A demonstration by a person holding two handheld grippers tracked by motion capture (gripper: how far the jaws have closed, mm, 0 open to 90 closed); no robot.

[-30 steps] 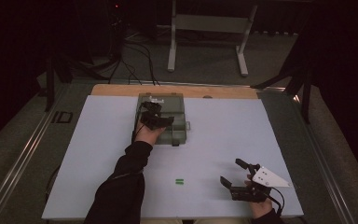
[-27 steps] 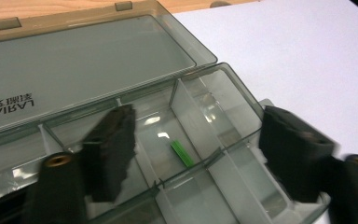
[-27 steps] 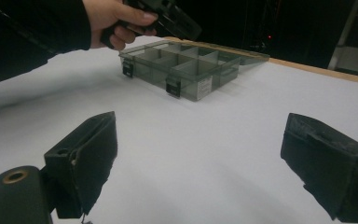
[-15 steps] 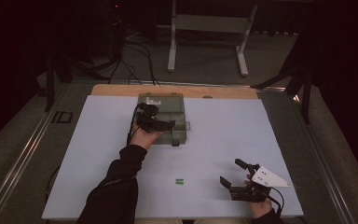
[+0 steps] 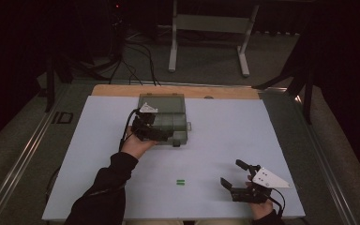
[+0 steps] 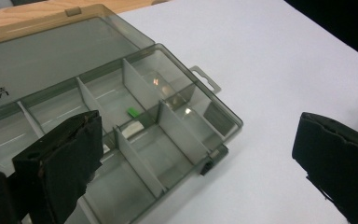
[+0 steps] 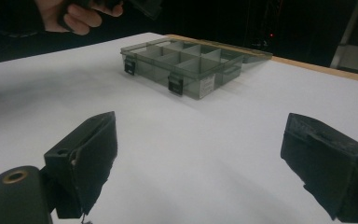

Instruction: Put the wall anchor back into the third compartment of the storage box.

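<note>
**One green piece in the organizer box, a second one waiting on the table**

The left gripper (image 5: 155, 132) is hanging over the near left part of the clear compartment box (image 5: 180, 123), and its jaws have just been opening; they are now standing wide apart with nothing between them. In the left gripper view a small green piece (image 6: 132, 112) is lying on the floor of one of the middle compartments, beside a divider wall, so the sorting seems to be partly done: one piece is in the box and the gripper has let go.

Another green piece (image 5: 181, 182) is lying flat on the white table cover (image 5: 272, 136), well apart from the box, towards the person's side and between the two arms. It looks like the one left to fetch. The right gripper (image 5: 234, 176) is resting near the front right edge of the cover, jaws spread and empty, pointing towards the box.

The box lid (image 6: 51, 56) is lying open and flat behind the compartments, so nothing is covering them. The black latches (image 7: 175, 85) on the front wall are hanging loose. Beyond the table, a light metal stand (image 5: 211, 33) and some cables are sitting on the dark floor, well clear of the work. Nothing is standing between either gripper and the loose piece.
</note>
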